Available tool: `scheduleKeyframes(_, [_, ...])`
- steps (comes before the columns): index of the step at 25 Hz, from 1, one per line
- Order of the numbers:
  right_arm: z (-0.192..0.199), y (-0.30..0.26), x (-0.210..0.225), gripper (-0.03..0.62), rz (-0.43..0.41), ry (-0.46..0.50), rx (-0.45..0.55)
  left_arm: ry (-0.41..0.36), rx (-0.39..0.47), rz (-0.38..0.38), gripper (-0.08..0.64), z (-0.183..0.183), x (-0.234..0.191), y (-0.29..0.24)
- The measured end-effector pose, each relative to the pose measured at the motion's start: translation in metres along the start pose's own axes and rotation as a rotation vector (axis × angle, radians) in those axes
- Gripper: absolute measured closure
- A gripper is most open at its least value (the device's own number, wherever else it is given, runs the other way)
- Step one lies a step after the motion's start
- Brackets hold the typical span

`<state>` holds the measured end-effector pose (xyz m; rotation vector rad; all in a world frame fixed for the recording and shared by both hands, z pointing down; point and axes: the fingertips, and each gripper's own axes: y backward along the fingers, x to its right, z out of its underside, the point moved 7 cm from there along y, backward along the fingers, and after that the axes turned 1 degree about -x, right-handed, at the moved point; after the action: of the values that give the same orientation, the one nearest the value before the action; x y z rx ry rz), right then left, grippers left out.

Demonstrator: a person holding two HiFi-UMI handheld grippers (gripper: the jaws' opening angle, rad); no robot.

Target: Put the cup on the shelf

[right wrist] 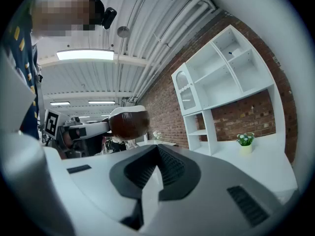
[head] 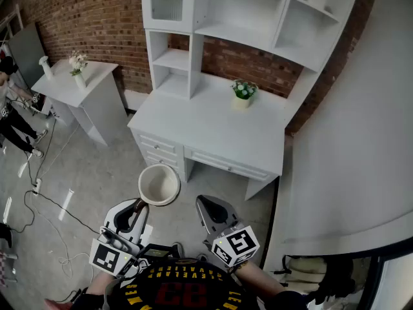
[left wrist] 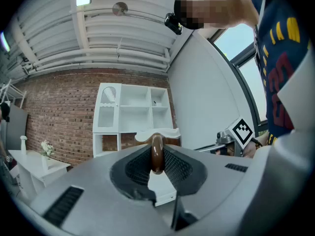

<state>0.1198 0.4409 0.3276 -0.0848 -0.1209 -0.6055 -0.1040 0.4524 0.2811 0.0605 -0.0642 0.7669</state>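
The cup (head: 158,184), white inside and brown outside, hangs over the floor in front of the white desk (head: 213,137). My left gripper (head: 138,205) is shut on its brown handle (left wrist: 156,154), and the white rim (left wrist: 157,133) shows just past the jaws. The right gripper view shows the cup's brown side (right wrist: 129,123) out to the left. My right gripper (head: 205,205) sits beside the cup, shut with nothing in it (right wrist: 157,149). The white shelf unit (head: 174,60) stands on the desk, its cubbies open at the front.
A small potted plant (head: 243,92) stands on the desk top. A white side table (head: 77,86) with a flower vase (head: 78,63) is at the left, where a person (head: 10,102) stands. Cables (head: 39,199) lie on the floor. A white wall (head: 361,141) runs along the right.
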Motion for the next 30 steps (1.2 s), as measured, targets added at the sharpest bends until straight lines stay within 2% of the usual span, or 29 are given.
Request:
scheduleKeyframes(8, [0.003,0.042,0.016,0.586,-0.004,-0.022,0.026,0.011,-0.003,-0.007,0.511,-0.003,0.045,-0.001])
scheduleKeyframes(14, [-0.004,0.068,0.025,0.586,0.000,-0.049,0.082,0.056,0.017,-0.025,0.511,-0.008,0.068,-0.005])
scheduleKeyframes(16, [-0.002,0.076,0.028,0.586,0.001,-0.054,0.091,0.060,0.043,-0.025,0.511,-0.010,0.075,-0.005])
scheduleKeyframes(18, [0.001,0.082,0.031,0.586,0.002,-0.052,0.089,0.053,0.034,-0.041,0.511,-0.007,0.079,-0.002])
scheduleKeyframes(23, [0.012,0.082,0.034,0.586,0.017,-0.071,0.064,0.062,0.032,-0.047,0.511,0.000,0.077,0.000])
scheduleKeyframes(26, [0.013,0.072,0.038,0.586,0.023,-0.065,0.059,0.046,0.012,-0.058,0.511,0.009,0.062,-0.004])
scheduleKeyframes(30, [0.013,0.052,0.043,0.586,0.055,-0.066,0.053,0.067,0.011,-0.055,0.511,0.016,0.040,-0.015])
